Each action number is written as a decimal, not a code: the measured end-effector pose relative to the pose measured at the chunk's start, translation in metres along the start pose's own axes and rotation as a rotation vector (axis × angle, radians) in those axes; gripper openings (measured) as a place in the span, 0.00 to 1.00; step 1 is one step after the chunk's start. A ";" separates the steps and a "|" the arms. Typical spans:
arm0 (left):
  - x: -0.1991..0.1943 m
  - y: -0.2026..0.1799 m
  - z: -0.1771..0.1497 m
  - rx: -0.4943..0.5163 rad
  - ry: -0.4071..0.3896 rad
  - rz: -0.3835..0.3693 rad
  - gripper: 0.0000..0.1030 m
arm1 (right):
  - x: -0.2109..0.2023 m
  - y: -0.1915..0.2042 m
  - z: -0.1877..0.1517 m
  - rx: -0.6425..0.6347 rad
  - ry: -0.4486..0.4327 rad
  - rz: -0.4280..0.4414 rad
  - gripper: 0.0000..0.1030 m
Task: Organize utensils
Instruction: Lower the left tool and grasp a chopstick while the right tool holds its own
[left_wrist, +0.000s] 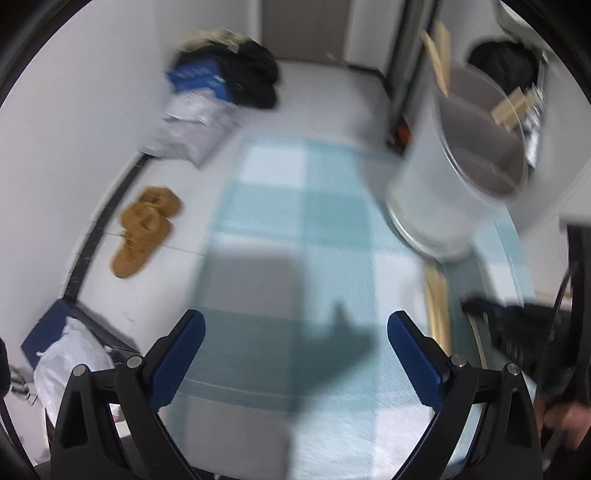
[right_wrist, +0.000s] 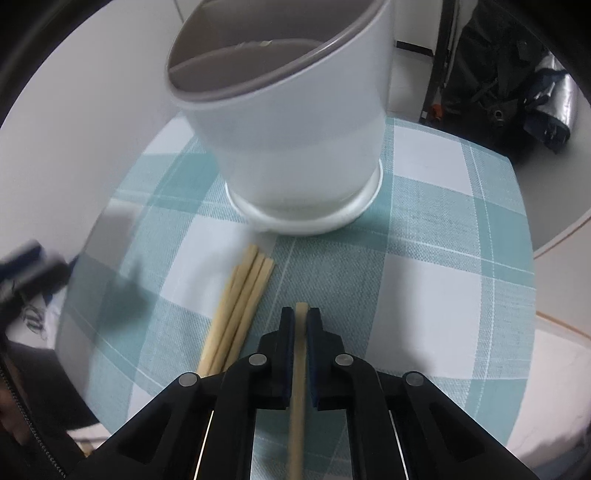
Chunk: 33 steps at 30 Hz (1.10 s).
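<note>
One chopstick (right_wrist: 301, 332) is being clamped lengthwise in the right gripper (right_wrist: 301, 314), aimed at the white holder (right_wrist: 288, 147) at twelve o'clock for dropping in, while four more (right_wrist: 240, 306) are lying on the desk (right_wrist: 424, 258) at ten o'clock and the left gripper (left_wrist: 295, 332) is being held spread and empty.

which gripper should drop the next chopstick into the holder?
Right. The right gripper is already shut on a chopstick, with the holder just ahead. The left gripper is open, empty, off to the side.
</note>
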<state>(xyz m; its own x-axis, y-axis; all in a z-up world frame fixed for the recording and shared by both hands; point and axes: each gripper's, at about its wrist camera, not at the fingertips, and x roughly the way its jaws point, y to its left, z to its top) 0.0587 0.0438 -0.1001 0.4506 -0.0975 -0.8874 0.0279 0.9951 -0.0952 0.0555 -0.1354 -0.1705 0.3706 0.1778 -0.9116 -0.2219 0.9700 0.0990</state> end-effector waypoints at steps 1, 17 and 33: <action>0.006 -0.007 -0.003 0.017 0.025 -0.016 0.94 | -0.003 -0.004 0.002 0.024 -0.015 0.019 0.06; 0.036 -0.061 -0.011 0.131 0.141 -0.017 0.94 | -0.062 -0.115 -0.004 0.498 -0.275 0.242 0.06; 0.040 -0.064 -0.009 0.066 0.152 0.014 0.94 | -0.087 -0.132 -0.011 0.485 -0.355 0.242 0.06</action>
<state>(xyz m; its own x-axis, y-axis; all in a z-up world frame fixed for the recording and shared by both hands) 0.0675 -0.0235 -0.1337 0.3113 -0.0807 -0.9469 0.0833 0.9949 -0.0573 0.0429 -0.2811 -0.1089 0.6551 0.3640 -0.6621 0.0656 0.8456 0.5298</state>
